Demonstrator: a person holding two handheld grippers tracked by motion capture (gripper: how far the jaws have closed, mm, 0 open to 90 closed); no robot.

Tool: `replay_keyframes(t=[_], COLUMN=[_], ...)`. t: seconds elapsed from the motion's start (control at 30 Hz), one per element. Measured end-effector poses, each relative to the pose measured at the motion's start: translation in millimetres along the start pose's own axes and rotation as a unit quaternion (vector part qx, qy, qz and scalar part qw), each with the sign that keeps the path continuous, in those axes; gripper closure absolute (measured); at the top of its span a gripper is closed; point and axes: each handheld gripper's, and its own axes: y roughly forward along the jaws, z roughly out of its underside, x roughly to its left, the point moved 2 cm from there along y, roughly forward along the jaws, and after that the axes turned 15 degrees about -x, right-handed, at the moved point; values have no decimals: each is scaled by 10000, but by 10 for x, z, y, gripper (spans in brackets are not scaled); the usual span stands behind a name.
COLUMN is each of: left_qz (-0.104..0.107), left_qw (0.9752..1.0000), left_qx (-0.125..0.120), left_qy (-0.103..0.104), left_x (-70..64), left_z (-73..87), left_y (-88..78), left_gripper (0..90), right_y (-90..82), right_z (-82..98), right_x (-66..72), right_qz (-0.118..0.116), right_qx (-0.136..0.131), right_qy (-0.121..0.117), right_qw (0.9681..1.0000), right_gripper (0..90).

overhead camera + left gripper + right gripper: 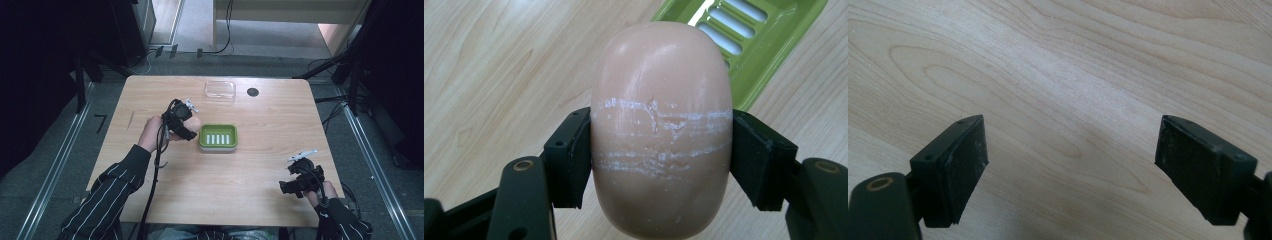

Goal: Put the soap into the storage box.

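Left fingers (pixel 569 160) clamped across pink soap (pixel 661 125), its long axis running away toward green dish (pixel 769 45), right fingers (pixel 965 160) apart

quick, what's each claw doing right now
Left claw: closed on the pink soap bar.
Right claw: open, nothing between its jaws.

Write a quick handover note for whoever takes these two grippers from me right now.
Left gripper: shut on the pink soap bar, held above the table just left of the green soap dish.
Right gripper: open, holding nothing, over bare wooden table at the near right.
Clear plastic lid lies at the far edge.
Done: soap gripped.
Left: probably set soap in the dish.
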Motion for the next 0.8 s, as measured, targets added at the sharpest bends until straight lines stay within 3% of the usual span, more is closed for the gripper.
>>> replay_keyframes(t=[0.8], left_qz=[192], left_qw=[9995], left_qx=[-182], left_qy=[196], left_x=[-75], left_z=[-213], left_y=[149], left_gripper=[334], right_y=[11], right_z=[-5], right_x=[8], right_qz=[2], right_qx=[23], right_qy=[23], right_qw=[10000], right_gripper=[142])
